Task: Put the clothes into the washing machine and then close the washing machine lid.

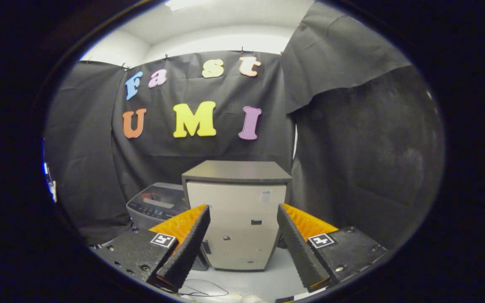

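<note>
claw (242, 244) is spread wide and empty, facing the boxy beige metal cabinet (237, 219); the grey washing machine (158, 206) sits left of that cabinet, so driving straight ahead risks missing it.

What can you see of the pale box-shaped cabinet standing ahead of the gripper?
The cabinet is an upright box with a pale front panel and a dark flat top. A few small dark marks and a light sticker dot its front. It stands on the light floor, beyond the gripper, whose open fingers frame it without touching. A grey appliance with a control panel sits beside it.
</note>
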`<action>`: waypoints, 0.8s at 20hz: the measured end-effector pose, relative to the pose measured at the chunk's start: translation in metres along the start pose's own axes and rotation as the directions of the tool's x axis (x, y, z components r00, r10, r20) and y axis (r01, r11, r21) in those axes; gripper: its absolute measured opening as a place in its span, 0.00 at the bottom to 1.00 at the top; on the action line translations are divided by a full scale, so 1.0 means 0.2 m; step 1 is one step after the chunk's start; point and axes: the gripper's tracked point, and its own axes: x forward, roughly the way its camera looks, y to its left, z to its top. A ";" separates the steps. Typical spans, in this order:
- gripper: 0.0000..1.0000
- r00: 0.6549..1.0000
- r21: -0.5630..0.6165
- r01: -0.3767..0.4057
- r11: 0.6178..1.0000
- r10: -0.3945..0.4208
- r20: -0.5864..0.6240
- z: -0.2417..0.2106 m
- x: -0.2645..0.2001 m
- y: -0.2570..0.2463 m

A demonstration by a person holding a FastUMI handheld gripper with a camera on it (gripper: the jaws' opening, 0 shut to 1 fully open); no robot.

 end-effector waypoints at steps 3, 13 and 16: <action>0.99 0.999 0.018 0.012 1.000 -0.012 -0.030 -0.09 -0.06 -0.05; 1.00 0.999 -0.002 0.001 1.000 -0.001 -0.049 -0.13 -0.09 -0.03; 1.00 0.999 0.008 -0.002 1.000 0.003 -0.052 -0.13 -0.08 -0.02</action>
